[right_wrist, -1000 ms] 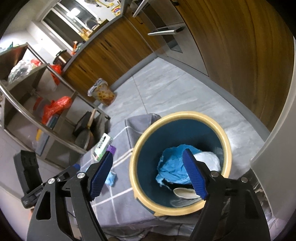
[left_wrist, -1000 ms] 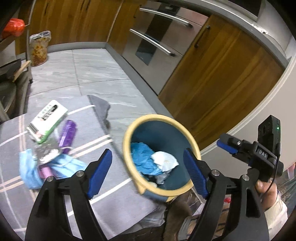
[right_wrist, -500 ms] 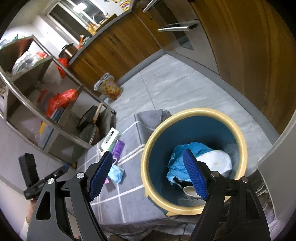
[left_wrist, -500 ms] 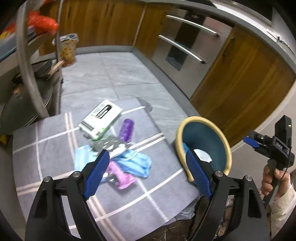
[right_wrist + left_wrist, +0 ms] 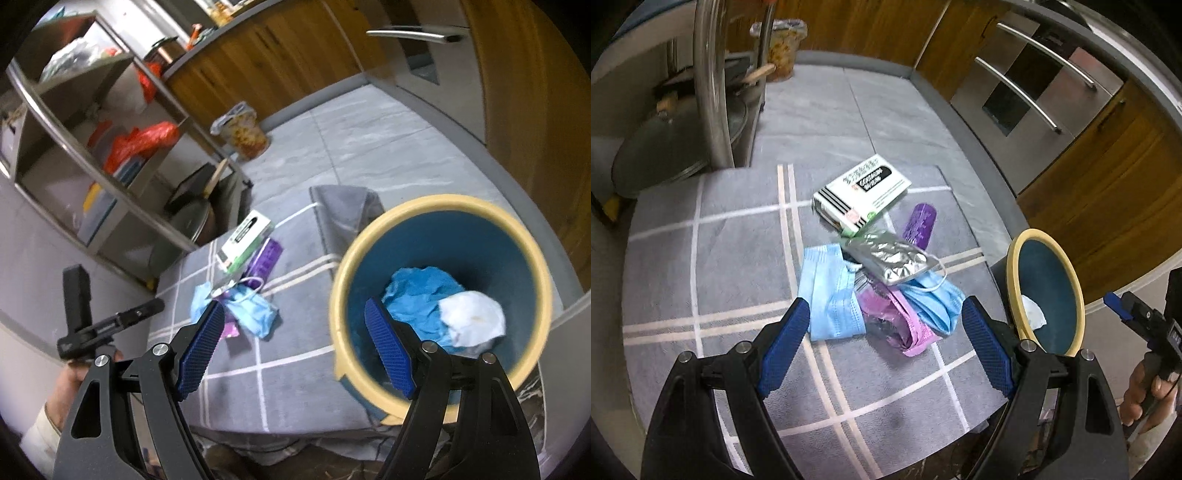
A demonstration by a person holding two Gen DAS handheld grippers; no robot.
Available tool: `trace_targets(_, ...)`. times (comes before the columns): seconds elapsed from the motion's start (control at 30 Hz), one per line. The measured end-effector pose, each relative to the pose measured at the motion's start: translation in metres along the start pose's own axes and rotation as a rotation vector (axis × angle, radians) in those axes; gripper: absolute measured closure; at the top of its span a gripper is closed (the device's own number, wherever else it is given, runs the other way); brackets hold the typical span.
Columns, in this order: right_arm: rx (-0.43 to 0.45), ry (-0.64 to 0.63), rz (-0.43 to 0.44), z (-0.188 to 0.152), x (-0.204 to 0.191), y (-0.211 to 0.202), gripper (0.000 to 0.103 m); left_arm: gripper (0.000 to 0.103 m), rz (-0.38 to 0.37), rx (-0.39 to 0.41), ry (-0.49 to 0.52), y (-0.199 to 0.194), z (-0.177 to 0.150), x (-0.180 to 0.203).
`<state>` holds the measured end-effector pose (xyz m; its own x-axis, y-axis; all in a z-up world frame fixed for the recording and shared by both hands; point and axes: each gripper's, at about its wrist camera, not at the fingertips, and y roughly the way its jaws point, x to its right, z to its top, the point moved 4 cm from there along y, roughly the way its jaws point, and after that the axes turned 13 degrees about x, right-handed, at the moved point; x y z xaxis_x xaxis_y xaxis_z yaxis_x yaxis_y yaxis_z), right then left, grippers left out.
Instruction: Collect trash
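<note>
Trash lies heaped on a grey checked mat [image 5: 713,266] on the kitchen floor: a white and green carton [image 5: 860,194] at the far side, a purple tube [image 5: 919,223] just right of it, a crumpled foil pouch [image 5: 894,260] resting over blue face masks [image 5: 831,295] and a pink wrapper [image 5: 901,325]. At the mat's right edge stands a blue bin with a yellow rim [image 5: 443,295], holding blue and white crumpled paper [image 5: 443,314]. Left gripper [image 5: 882,343] hangs above the heap's near edge, jaws wide, nothing between them. Right gripper [image 5: 295,350] hovers between heap and bin, jaws wide and empty too.
</note>
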<state>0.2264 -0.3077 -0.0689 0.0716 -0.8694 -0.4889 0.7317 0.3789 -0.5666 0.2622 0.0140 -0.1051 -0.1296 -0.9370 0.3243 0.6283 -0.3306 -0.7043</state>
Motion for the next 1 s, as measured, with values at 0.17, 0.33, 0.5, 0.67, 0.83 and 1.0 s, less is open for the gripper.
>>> trace_targets(0.17, -0.047, -0.087, 0.029, -0.012, -0.035, 0.021, 0.024, 0.022, 0.056, -0.021, -0.033, 0.008, 0.001, -0.018)
trace_targets(0.33, -0.096, -0.202, 0.058, -0.03, -0.069, 0.045, 0.024, 0.023, 0.087, 0.013, -0.081, -0.004, 0.006, -0.036)
trace_targets(0.5, -0.124, -0.27, 0.077, -0.041, -0.096, 0.071, 0.024, 0.023, 0.097, 0.001, -0.093, -0.009, 0.001, -0.052)
trace_targets(0.67, -0.148, -0.269, 0.091, -0.04, -0.119, 0.107, 0.024, 0.023, 0.098, 0.005, -0.14, -0.018, -0.005, -0.069)
trace_targets(0.83, -0.199, -0.071, 0.148, -0.037, -0.119, 0.145, 0.024, 0.023, 0.094, 0.023, -0.165, -0.027, -0.005, -0.078)
trace_targets(1.0, -0.233, 0.138, 0.15, -0.035, -0.099, 0.173, 0.033, 0.023, 0.084, 0.028, -0.184, -0.029, -0.004, -0.083)
